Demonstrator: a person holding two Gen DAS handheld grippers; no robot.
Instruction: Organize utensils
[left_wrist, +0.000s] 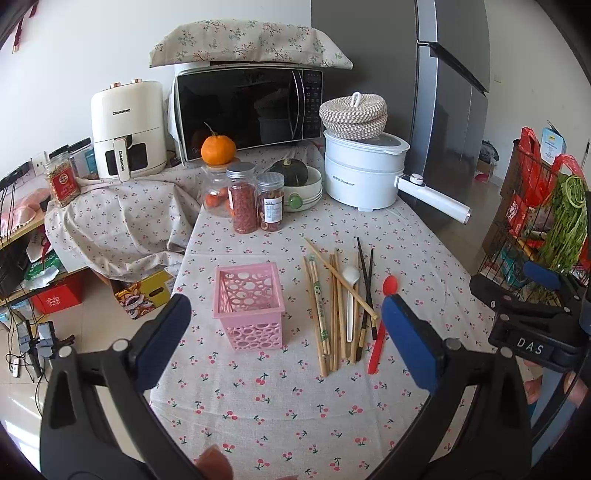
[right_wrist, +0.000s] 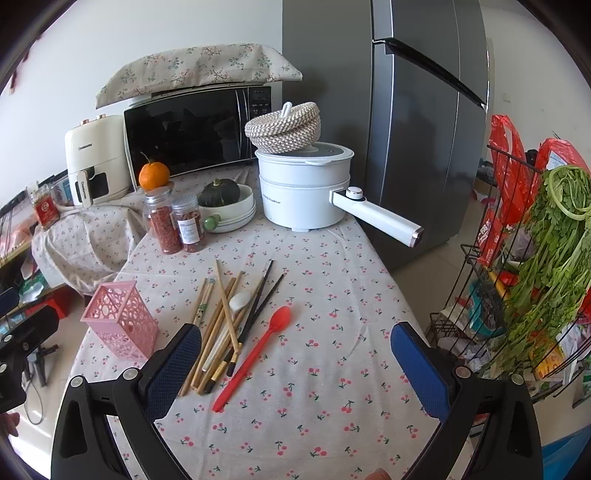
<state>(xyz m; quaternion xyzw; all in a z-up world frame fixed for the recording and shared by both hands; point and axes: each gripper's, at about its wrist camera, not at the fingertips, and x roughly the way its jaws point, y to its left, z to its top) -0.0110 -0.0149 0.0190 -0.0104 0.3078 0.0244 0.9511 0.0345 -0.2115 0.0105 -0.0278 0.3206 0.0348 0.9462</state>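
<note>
White walls (left_wrist: 110, 44) and a tall grey fridge (right_wrist: 424, 129) stand behind the cherry-print counter (left_wrist: 280, 413). Pale glossy floor tiles (left_wrist: 18, 402) (cables lying across them) catch soft daylight.

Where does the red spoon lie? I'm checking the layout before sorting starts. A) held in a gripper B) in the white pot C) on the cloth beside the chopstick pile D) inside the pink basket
C: the red spoon lies flat on the cloth at the edge of the chopsticks, outside the pink basket, and both grippers are open and empty.
</note>
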